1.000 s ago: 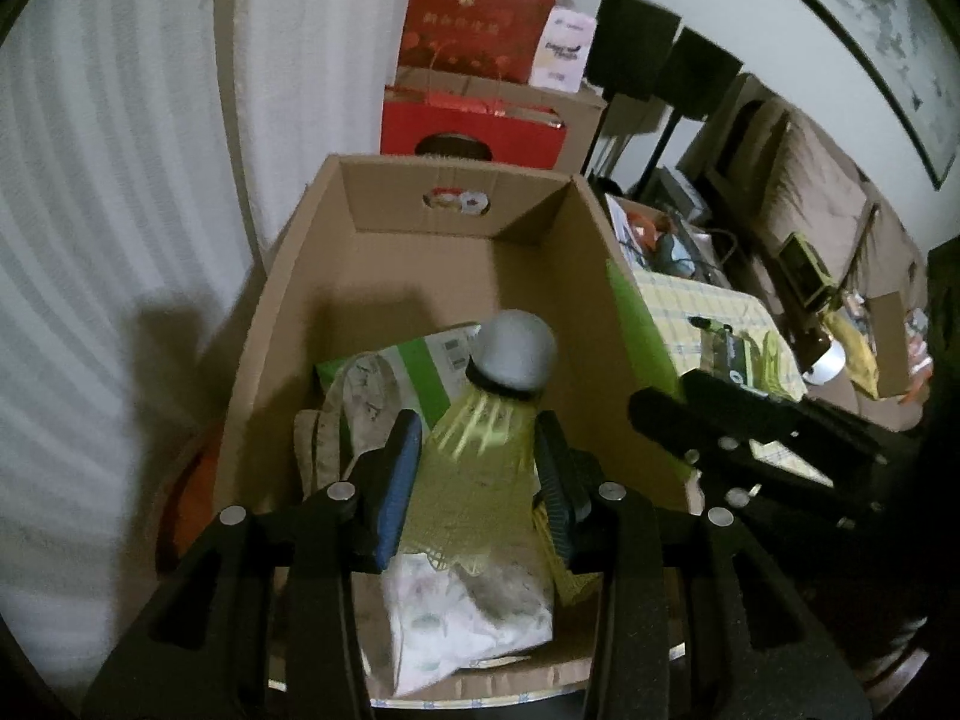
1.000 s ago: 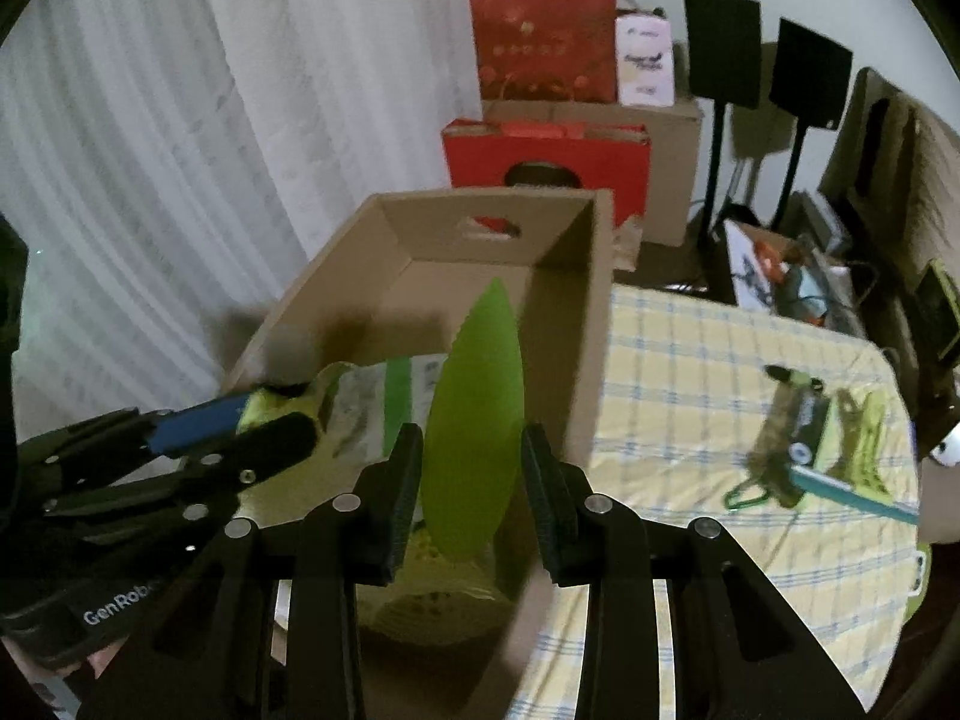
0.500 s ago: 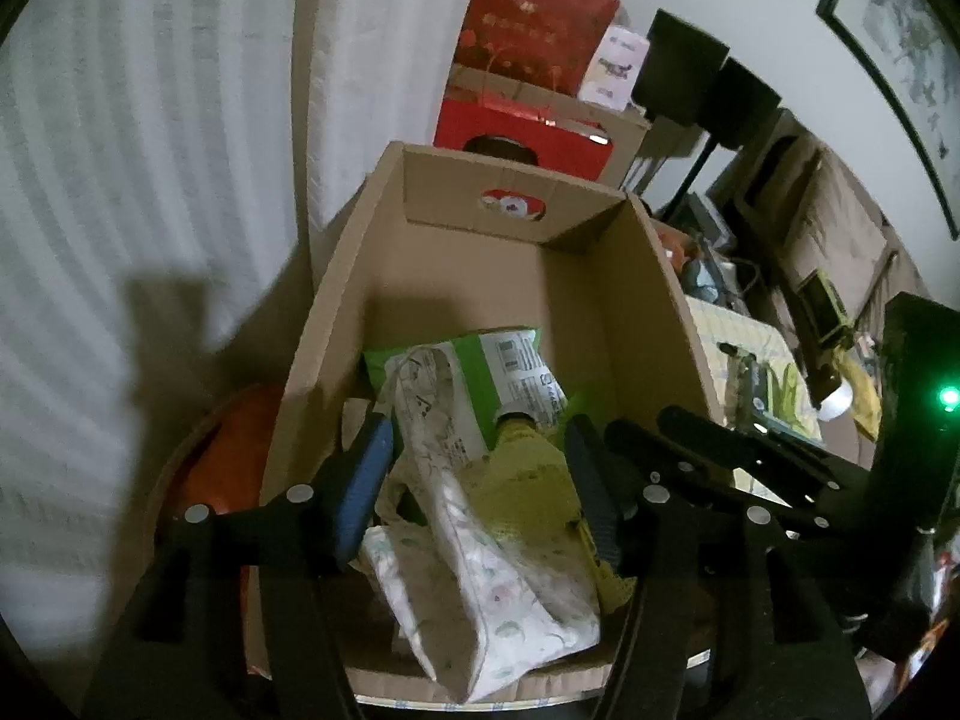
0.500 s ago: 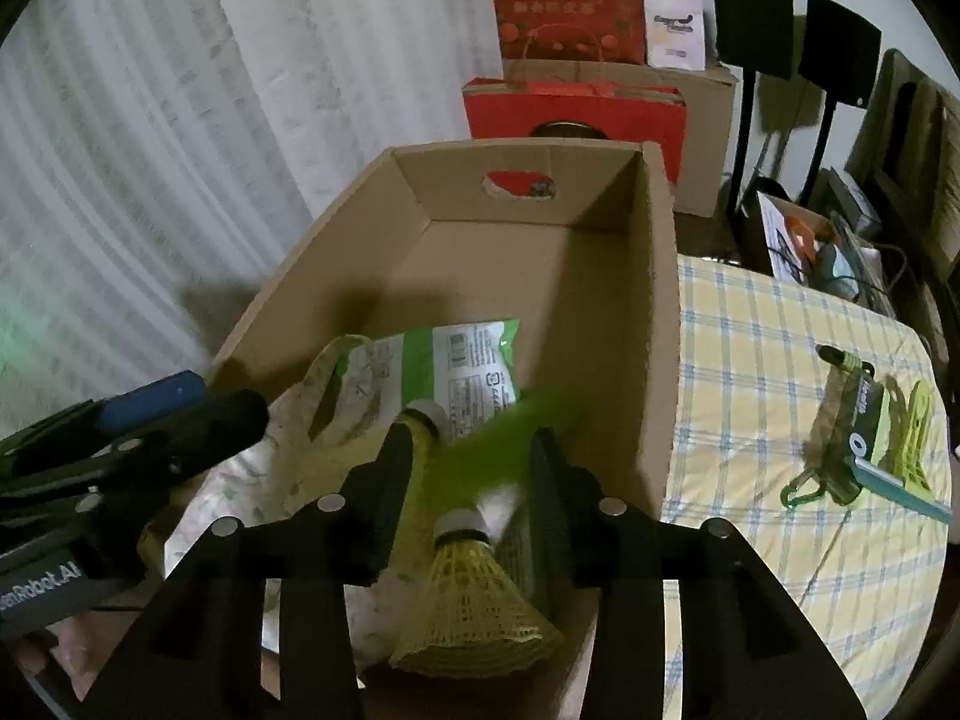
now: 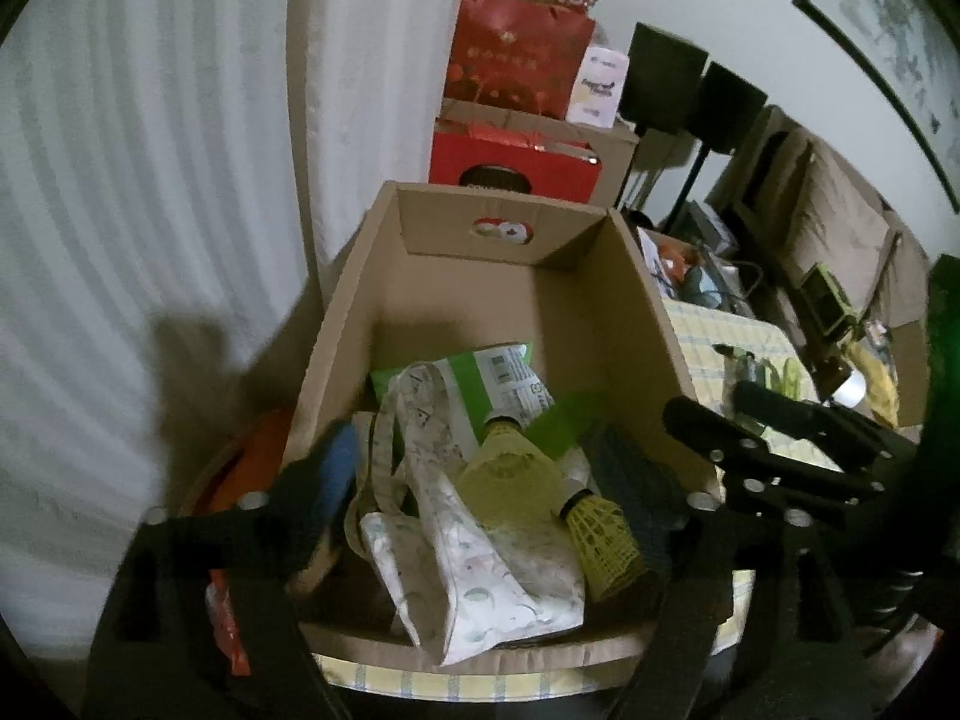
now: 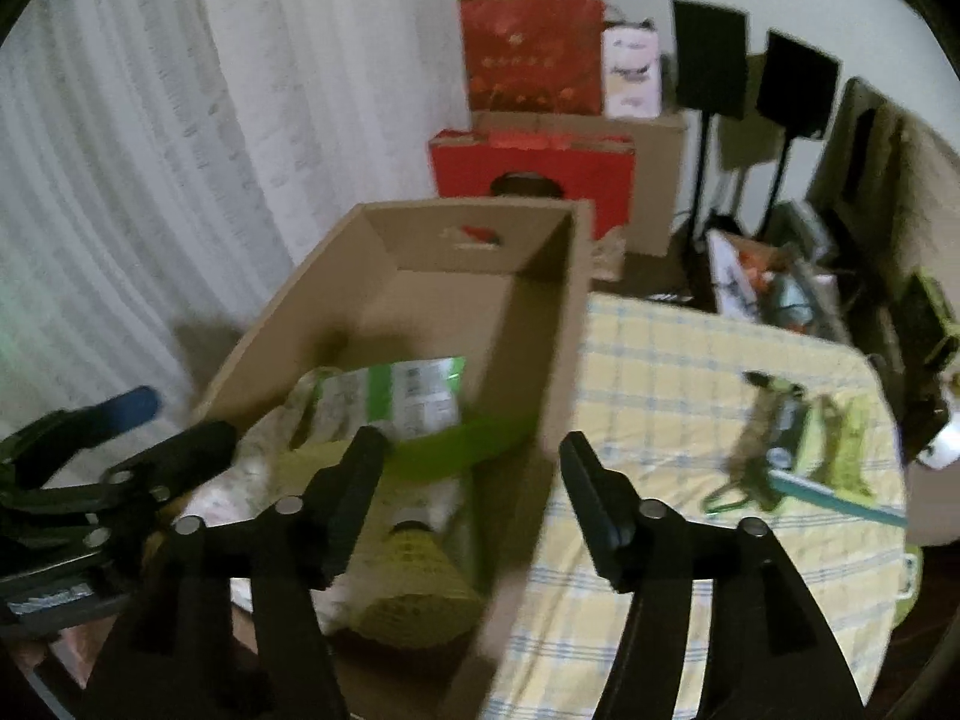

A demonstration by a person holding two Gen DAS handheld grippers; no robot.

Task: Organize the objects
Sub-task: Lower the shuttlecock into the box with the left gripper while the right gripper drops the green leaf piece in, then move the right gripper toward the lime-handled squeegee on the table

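An open cardboard box point(image 5: 420, 276) stands on the checked tablecloth. Inside lie a patterned white cloth bag point(image 5: 480, 570), a green-and-white packet point(image 5: 510, 378), two yellow shuttlecocks point(image 5: 516, 480) point(image 5: 606, 534) and a flat green leaf-shaped piece point(image 5: 564, 420). My left gripper point(image 5: 480, 480) is open and empty over the box's near end. My right gripper point(image 6: 474, 480) is open and empty, straddling the box's right wall point(image 6: 558, 360). In the right wrist view, a shuttlecock point(image 6: 414, 588) and the green piece point(image 6: 462, 444) lie in the box.
On the yellow checked tablecloth point(image 6: 690, 396) to the right lie green and olive items with a carabiner point(image 6: 780, 438). Red gift bags point(image 5: 516, 72) and a brown carton stand behind the box. A white curtain point(image 5: 150, 180) hangs left. An orange object point(image 5: 252, 456) sits left of the box.
My left gripper opened and dropped its yellow shuttlecock into the box. My right gripper opened and released the green leaf-shaped piece, which now lies in the box. Both grippers have drawn back slightly.
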